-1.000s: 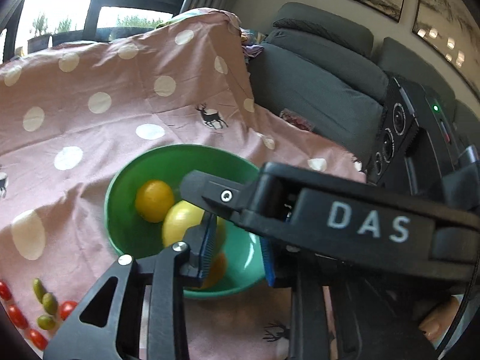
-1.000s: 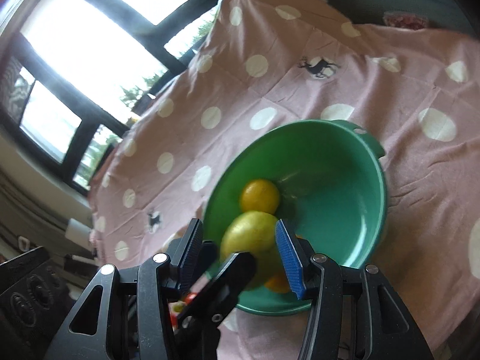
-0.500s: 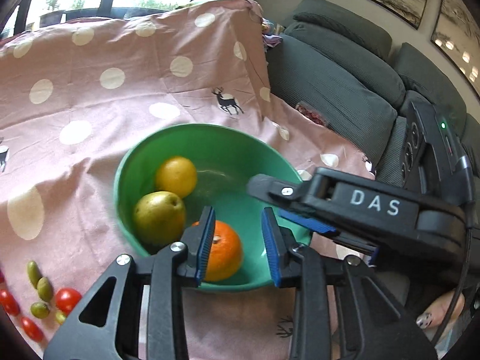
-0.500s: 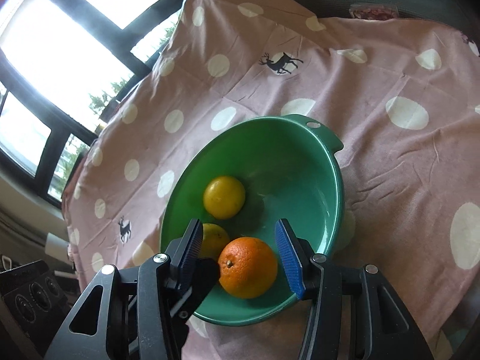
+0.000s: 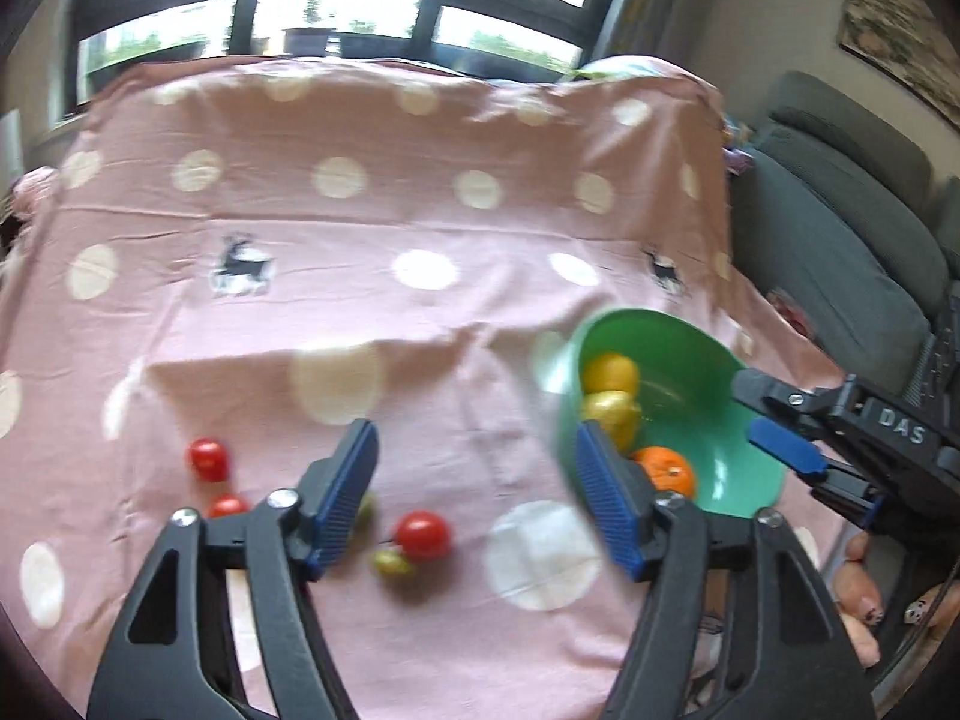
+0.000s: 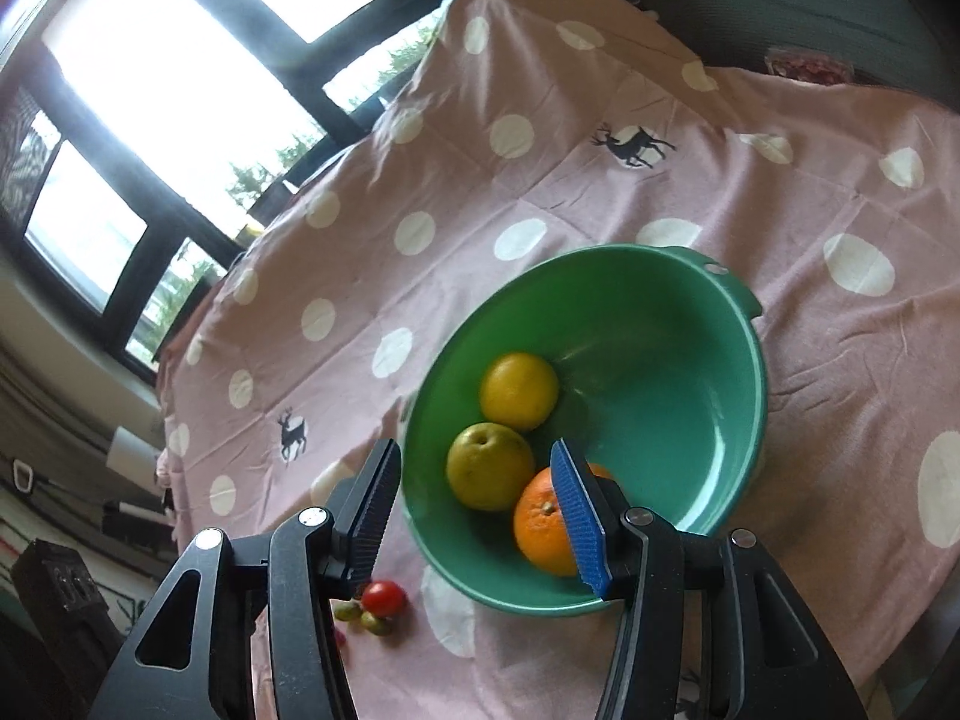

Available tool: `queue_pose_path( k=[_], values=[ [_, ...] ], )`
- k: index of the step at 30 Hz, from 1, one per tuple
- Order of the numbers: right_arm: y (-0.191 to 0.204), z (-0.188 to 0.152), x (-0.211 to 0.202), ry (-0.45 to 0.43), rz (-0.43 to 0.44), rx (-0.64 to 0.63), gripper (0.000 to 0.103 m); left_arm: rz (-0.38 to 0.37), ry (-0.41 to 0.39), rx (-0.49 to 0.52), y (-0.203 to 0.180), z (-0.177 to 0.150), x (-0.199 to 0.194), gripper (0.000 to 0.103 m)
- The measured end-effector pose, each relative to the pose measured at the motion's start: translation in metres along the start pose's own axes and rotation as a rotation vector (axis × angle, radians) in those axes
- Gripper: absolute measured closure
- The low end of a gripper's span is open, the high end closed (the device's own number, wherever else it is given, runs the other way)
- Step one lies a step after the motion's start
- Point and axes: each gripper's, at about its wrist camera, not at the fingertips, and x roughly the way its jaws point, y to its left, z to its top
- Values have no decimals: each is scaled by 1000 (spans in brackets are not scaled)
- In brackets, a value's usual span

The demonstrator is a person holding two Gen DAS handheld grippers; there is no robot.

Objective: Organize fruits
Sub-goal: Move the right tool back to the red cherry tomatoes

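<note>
At lower centre of the right wrist view, the green bowl holds an orange, a pear and a lemon. The left hand-held gripper has just been opening, empty; the right hand-held gripper is spread, gripping nothing.

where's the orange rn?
The orange sits in the green bowl at its near rim, touching the green-yellow fruit in the right wrist view. In the left wrist view it shows at right, in the bowl.

The left view is smeared with motion; its small green fruits blur shapeless. The right gripper's blue pad hides part of the round orange.
</note>
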Motion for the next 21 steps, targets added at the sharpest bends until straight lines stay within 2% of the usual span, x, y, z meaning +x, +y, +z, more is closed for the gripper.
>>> queue_pose_path(
  k=[4, 7, 9, 10, 16, 21],
  values=[
    [26, -8, 6, 23, 26, -65, 47, 101, -28, -134, 46, -12, -7, 22],
    [45, -15, 11, 43, 36, -116, 44, 190, 27, -233, 82, -24, -2, 22],
    [58, -22, 15, 60, 54, -147, 35, 227, 31, -268, 98, -30, -6, 22],
    [64, -25, 18, 72, 63, -163, 33, 235, 29, -287, 105, -33, -8, 22],
    [95, -46, 44, 172, 82, -234, 31, 220, 51, -336, 124, -41, -9, 22],
    [105, -65, 68, 267, 49, -260, 31, 174, 87, -364, 129, -44, 1, 23]
  ],
)
